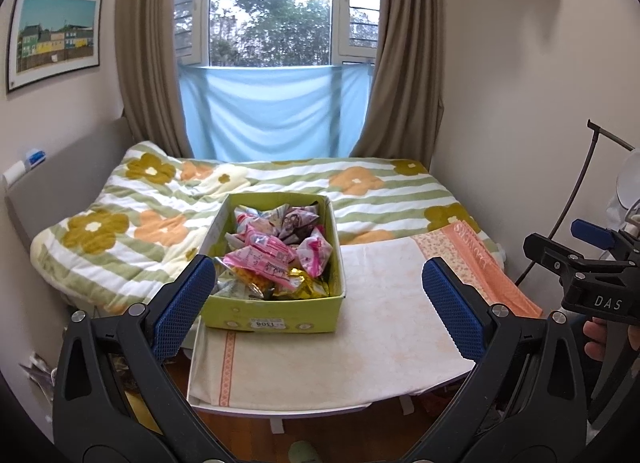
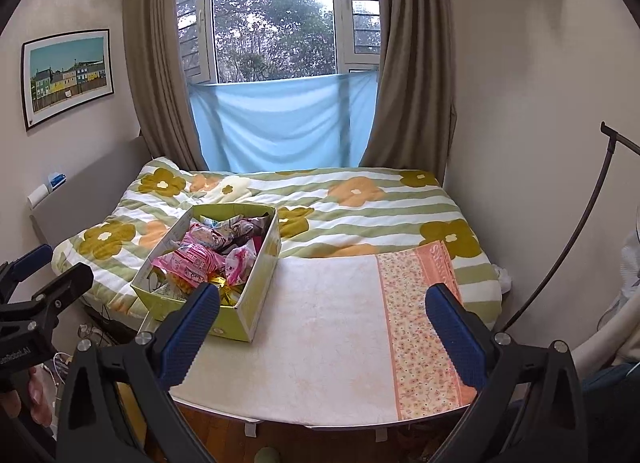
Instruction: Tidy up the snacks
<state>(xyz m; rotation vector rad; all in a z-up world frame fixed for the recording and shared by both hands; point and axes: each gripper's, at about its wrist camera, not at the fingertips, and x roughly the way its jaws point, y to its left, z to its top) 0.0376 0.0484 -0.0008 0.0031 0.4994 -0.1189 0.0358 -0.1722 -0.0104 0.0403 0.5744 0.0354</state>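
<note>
- While viewed from the left wrist, the left gripper [image 1: 318, 305] is held with fingers spread wide, empty; the snack box [image 1: 276, 313] is seen dead ahead, just beyond the left finger, long axis running away.
- From the right wrist, the right gripper [image 2: 326, 333] is likewise spread, empty; box [image 2: 248, 315] is offset forward-left, so the left is judged nearer.
- Box is set on a cloth-covered table [image 2: 328, 343] against the bed [image 2: 360, 215], window behind.

Lime-green box [image 1: 276, 309] — pink snack packets [image 1: 266, 259] — green-striped flowered blanket [image 1: 120, 223].
</note>
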